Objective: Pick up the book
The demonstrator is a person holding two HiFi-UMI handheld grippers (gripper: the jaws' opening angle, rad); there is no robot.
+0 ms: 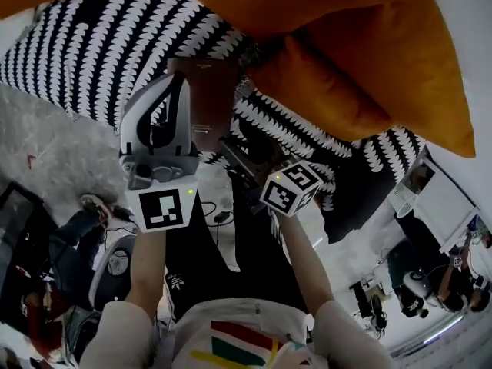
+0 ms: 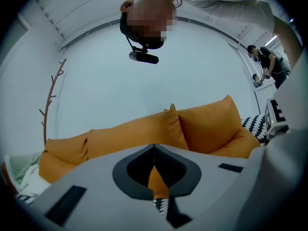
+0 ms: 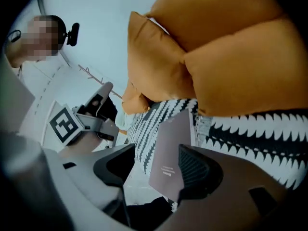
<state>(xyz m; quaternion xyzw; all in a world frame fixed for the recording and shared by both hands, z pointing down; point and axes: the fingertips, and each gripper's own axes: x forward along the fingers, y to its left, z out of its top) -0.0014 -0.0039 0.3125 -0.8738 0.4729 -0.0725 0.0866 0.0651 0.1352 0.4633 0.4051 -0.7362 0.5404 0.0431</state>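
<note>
The flat brown rectangular book [image 3: 169,150] rests against the black-and-white patterned fabric [image 3: 250,129] below the plump orange cushions [image 3: 226,42]. It sits between the spread, released right tongs [image 3: 158,154], close to one jaw. The left tongs [image 2: 154,150] are clenched tip to tip, empty.

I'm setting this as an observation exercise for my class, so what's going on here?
A person works with tongs in each hand at a sofa with orange cushions. A brown book rests on a black-and-white patterned throw. The right tongs are open with the book between their jaws, not yet clamped. The left tongs are shut and empty, pointing toward the cushions.
</note>
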